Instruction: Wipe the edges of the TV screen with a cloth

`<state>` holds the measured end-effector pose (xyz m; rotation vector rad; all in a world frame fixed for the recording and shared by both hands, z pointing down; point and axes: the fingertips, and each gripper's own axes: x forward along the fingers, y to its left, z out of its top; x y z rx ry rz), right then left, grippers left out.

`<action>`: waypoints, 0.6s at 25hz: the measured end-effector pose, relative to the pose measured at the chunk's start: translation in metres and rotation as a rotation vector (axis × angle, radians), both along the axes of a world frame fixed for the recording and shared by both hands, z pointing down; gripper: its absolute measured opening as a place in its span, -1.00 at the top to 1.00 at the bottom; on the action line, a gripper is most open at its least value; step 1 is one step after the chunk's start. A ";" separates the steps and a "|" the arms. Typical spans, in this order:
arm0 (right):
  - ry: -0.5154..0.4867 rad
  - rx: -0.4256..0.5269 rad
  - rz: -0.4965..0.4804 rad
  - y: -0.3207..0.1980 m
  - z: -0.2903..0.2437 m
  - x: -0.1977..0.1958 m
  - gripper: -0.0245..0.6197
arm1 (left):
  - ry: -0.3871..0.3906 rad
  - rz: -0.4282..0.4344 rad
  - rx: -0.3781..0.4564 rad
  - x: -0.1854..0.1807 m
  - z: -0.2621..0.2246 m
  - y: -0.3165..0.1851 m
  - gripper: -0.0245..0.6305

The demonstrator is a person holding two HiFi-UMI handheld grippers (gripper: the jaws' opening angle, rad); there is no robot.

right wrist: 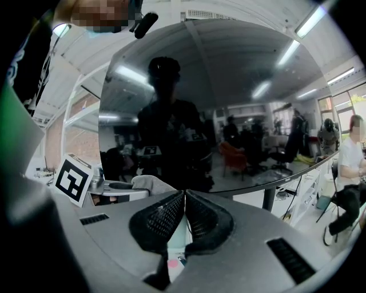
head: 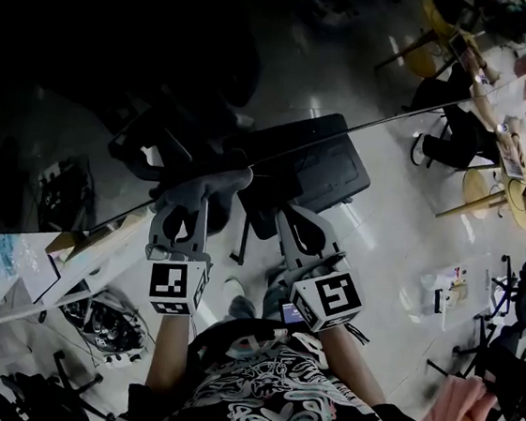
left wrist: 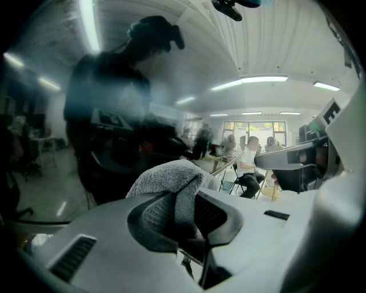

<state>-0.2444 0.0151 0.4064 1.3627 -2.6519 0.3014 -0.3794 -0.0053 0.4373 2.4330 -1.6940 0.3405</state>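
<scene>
The dark glossy TV screen (head: 118,75) fills the upper left of the head view, and its lower edge runs diagonally up to the right. A grey cloth (head: 221,182) is pinched in my left gripper (head: 201,188) and rests against that edge. In the left gripper view the cloth (left wrist: 171,180) bulges out between the jaws of the left gripper (left wrist: 184,199), against the reflecting screen (left wrist: 86,114). My right gripper (head: 292,220) sits just right of the left one. Its jaws (right wrist: 185,194) are shut with nothing between them, in front of the screen (right wrist: 200,103). The cloth (right wrist: 150,184) shows at its left.
A black office chair (head: 310,168) stands below the screen's edge. People sit at round wooden tables (head: 511,186) at the far right. A white shelf unit (head: 9,289) is at the lower left. A pink item (head: 452,410) lies at the lower right.
</scene>
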 end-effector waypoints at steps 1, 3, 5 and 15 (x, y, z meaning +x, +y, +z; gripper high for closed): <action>-0.003 -0.001 0.001 -0.002 0.000 0.005 0.83 | 0.002 0.002 -0.002 0.005 0.000 -0.002 0.71; -0.008 0.000 0.005 -0.006 -0.001 0.011 0.83 | 0.007 0.004 -0.005 0.012 -0.001 -0.005 0.71; -0.007 0.003 0.009 -0.006 -0.001 0.010 0.83 | 0.011 0.006 -0.006 0.011 0.000 -0.005 0.71; 0.001 0.004 0.030 -0.013 -0.001 0.015 0.83 | 0.019 0.034 -0.006 0.022 0.000 -0.011 0.71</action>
